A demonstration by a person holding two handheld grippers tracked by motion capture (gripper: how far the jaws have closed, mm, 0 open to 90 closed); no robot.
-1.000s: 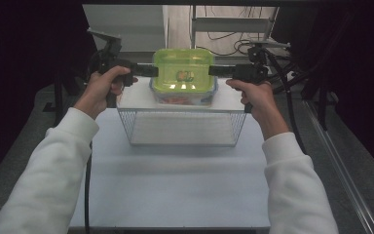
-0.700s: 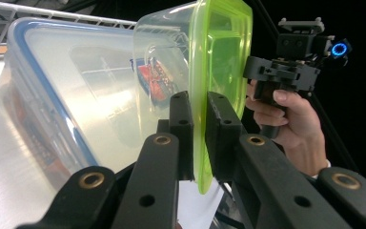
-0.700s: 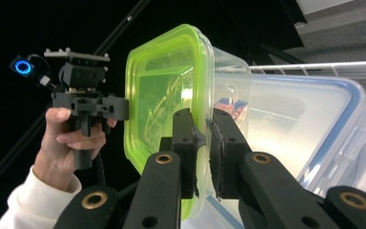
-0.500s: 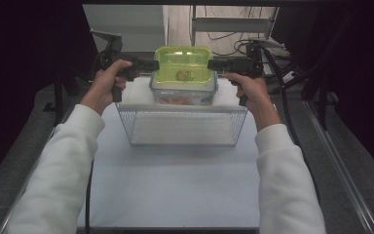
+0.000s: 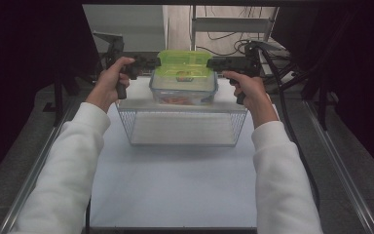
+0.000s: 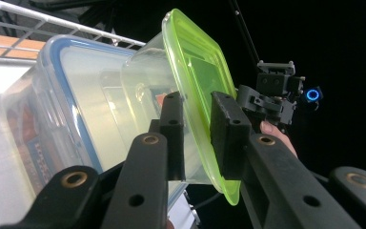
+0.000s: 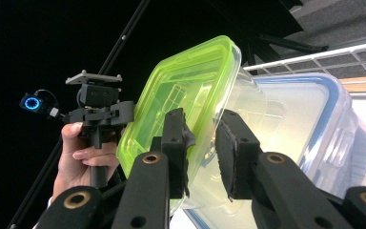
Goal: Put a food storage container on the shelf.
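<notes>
A clear box with a green lid (image 5: 182, 66) rests on top of a larger clear box with a blue rim (image 5: 182, 93), which stands on a wire rack (image 5: 182, 127). My left gripper (image 5: 153, 62) is at the green lid's left edge and my right gripper (image 5: 213, 63) at its right edge. The left gripper view has the lid rim (image 6: 198, 81) between my left gripper's (image 6: 198, 129) jaws. The same rim (image 7: 190, 81) runs between my right gripper's (image 7: 202, 138) jaws in the right gripper view. Both pairs of jaws have just been opening and stand slightly apart around the rim.
The wire rack sits at the far half of a white table (image 5: 175, 185). Dark curtains flank both sides. Cables (image 5: 292, 126) trail along the right. Metal rails (image 5: 341, 170) edge the table.
Both hands have moved the green-lidded box a little farther back and down onto the blue-rimmed box. The arms now reach farther forward.
</notes>
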